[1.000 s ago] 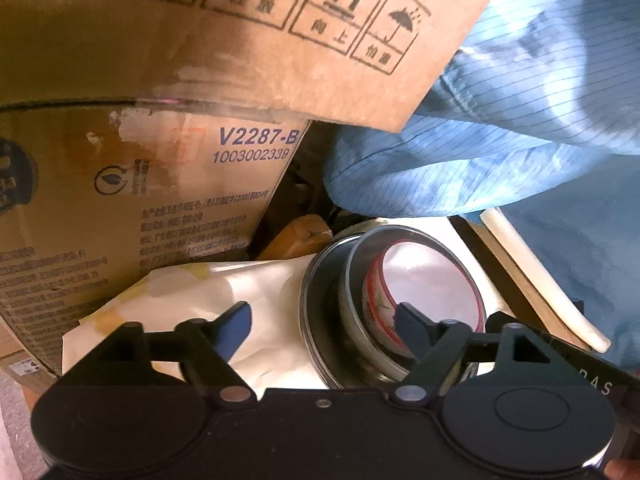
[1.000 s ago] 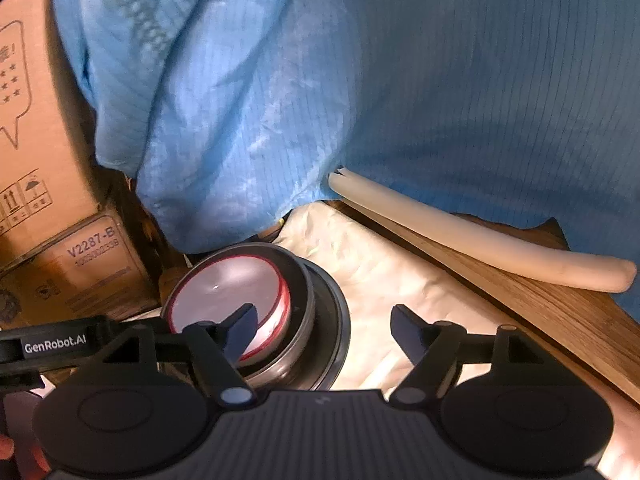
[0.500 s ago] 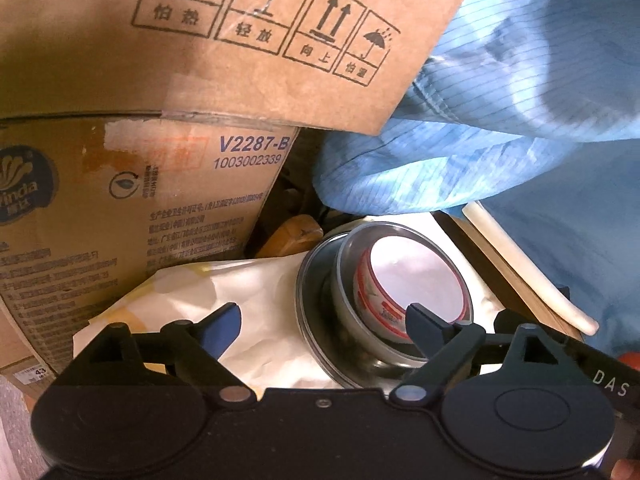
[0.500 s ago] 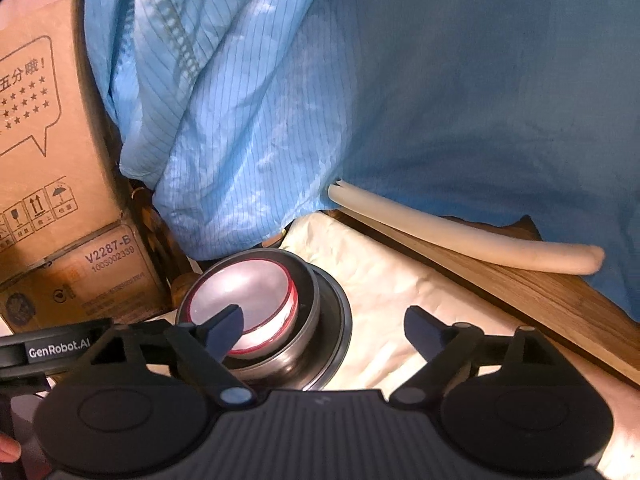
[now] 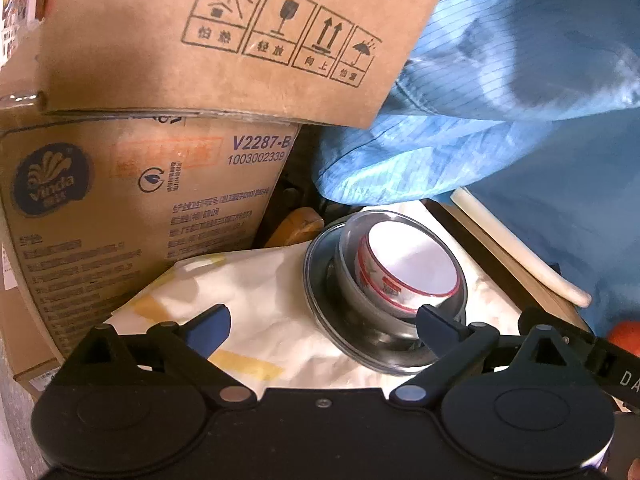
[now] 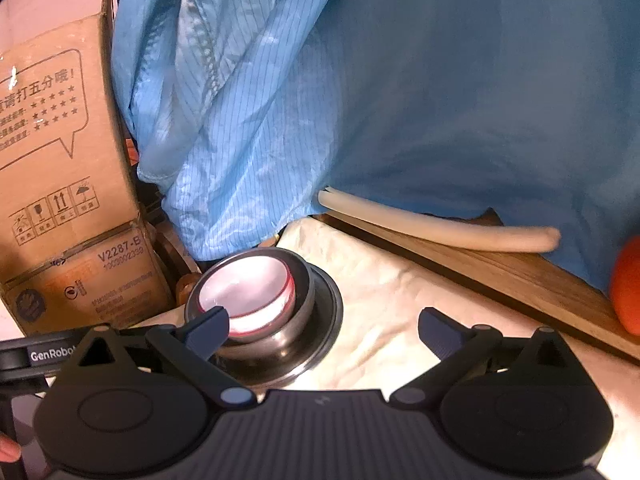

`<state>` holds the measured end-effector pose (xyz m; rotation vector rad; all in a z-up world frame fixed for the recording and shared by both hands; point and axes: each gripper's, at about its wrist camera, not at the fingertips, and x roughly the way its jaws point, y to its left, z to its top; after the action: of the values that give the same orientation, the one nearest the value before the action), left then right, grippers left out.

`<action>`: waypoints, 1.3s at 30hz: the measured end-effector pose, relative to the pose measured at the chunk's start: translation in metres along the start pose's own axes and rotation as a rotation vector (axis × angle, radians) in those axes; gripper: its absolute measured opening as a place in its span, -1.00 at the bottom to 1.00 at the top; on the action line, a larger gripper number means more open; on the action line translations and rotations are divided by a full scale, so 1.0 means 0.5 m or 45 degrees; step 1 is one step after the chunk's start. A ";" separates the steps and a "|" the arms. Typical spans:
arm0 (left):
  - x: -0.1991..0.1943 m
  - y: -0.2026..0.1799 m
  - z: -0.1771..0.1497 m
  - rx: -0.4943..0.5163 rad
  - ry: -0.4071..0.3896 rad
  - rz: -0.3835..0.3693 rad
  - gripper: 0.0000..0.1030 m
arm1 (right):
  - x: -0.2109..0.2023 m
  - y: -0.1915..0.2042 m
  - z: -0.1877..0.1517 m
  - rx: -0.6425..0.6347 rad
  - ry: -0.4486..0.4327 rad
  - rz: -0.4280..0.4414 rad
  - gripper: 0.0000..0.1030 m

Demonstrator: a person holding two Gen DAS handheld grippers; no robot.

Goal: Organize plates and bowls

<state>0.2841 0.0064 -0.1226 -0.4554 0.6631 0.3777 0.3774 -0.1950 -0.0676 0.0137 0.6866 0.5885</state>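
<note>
A stack stands on the cream cloth (image 5: 260, 300): a metal plate (image 5: 316, 280) at the bottom, a metal bowl (image 5: 348, 280) on it, and a white bowl with a red rim (image 5: 412, 264) nested inside. My left gripper (image 5: 322, 320) hovers just short of the stack, its jaws opening with nothing pressed between them. In the right wrist view the plate (image 6: 330, 320), metal bowl (image 6: 302, 304) and white bowl (image 6: 248, 292) sit ahead to the left. My right gripper (image 6: 323, 322) is also opening and holds nothing; its left fingertip overlaps the bowl's near rim in the view.
Two stacked cardboard boxes (image 5: 140, 220) close off the left side. A blue striped garment (image 6: 360, 100) hangs behind the stack. A white foam tube (image 6: 440, 232) lies on a wooden board (image 6: 500, 276) to the right, beside an orange object (image 6: 628, 288).
Both grippers have pulled back from the stack, which now looks smaller and farther off. Both pairs of jaws have spread wider. The stack itself has stayed in place.
</note>
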 end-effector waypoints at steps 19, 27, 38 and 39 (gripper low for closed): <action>-0.086 0.021 -0.038 0.223 -0.072 -0.076 0.95 | -0.142 0.016 -0.082 0.041 -0.130 -0.118 0.99; -0.111 0.035 -0.048 0.362 -0.101 -0.158 0.96 | -0.192 0.045 -0.116 0.113 -0.180 -0.228 1.00; -0.166 0.101 -0.058 0.534 -0.088 -0.292 0.98 | -0.274 0.145 -0.209 0.246 -0.221 -0.404 1.00; -0.169 0.108 -0.059 0.539 -0.084 -0.299 0.98 | -0.279 0.154 -0.216 0.257 -0.221 -0.413 1.00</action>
<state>0.1824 0.0207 -0.1025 -0.1132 0.5979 0.0252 0.1870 -0.2215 -0.0537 0.1378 0.5614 0.2019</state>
